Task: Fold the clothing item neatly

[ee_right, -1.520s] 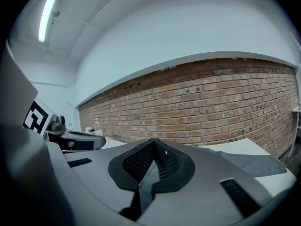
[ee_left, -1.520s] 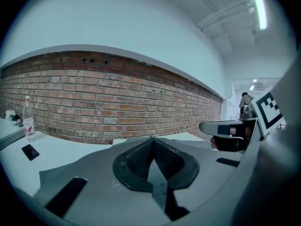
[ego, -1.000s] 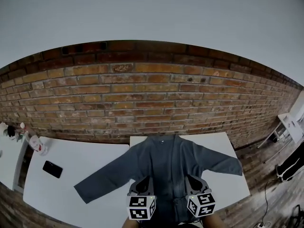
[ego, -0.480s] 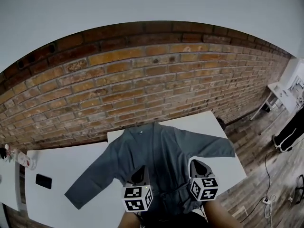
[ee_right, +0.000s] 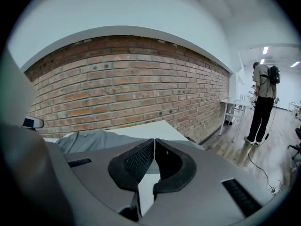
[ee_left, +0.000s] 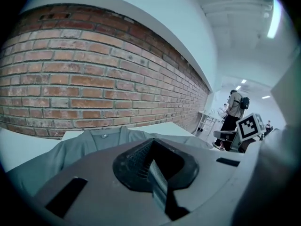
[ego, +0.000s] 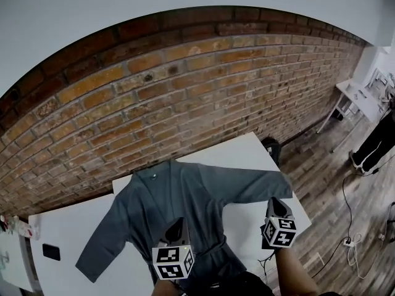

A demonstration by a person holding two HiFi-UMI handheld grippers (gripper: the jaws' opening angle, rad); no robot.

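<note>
Left claw [ego: 179,226] over the jacket [ego: 185,196] and right claw [ego: 276,202] near the table [ego: 247,153] edge are both closed, empty.

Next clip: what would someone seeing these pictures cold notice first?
A grey-blue garment lies open, sleeves spread, on a white table in front of a long brick wall. Low in the head view, the left gripper hangs over the garment's lower part. The right gripper is beside the sleeve at picture right. Both are shut with nothing between their jaws.
</note>
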